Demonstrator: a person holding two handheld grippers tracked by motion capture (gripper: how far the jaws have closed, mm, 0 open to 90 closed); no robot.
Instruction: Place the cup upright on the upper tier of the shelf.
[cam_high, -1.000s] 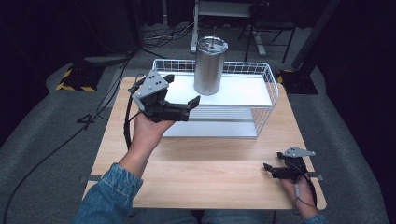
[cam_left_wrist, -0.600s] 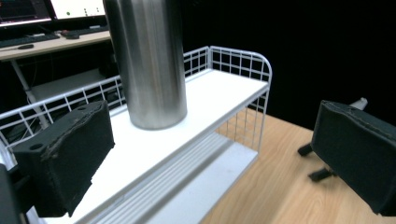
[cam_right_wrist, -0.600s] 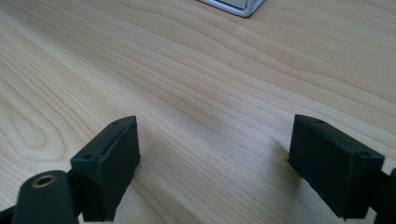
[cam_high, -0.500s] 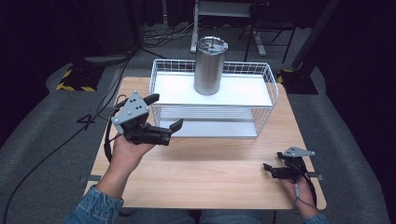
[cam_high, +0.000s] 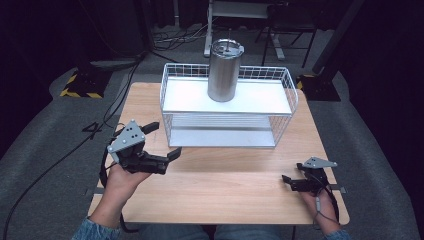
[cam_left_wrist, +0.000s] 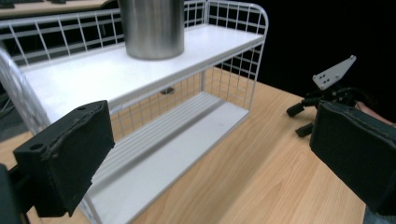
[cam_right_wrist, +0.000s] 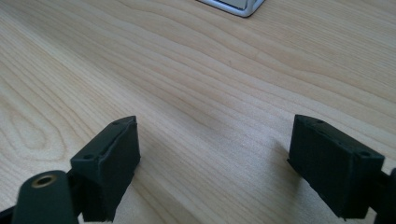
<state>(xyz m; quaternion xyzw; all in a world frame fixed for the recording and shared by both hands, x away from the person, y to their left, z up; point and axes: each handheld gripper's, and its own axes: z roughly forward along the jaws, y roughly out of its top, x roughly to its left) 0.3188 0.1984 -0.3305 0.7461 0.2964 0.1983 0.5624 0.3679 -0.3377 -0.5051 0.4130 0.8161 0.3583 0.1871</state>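
Steel cylindrical tumbler (cam_high: 225, 70) stands on the white wire 2-tier shelf (cam_high: 280, 131) atop the wooden desk (cam_high: 225, 195); left gripper (cam_high: 161, 141) and right gripper (cam_high: 292, 181) jaws spread, empty.

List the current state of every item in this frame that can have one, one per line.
Steel cylindrical tumbler with lid: upright on the rack's top shelf, lid on.
White two-tier wire rack: standing on the table, lower shelf bare.
Left hand-held gripper: open, holding nothing, raised beside the rack's left front corner.
Right hand-held gripper: open, holding nothing, low at the table's right front.
Light wooden table: carries the rack.
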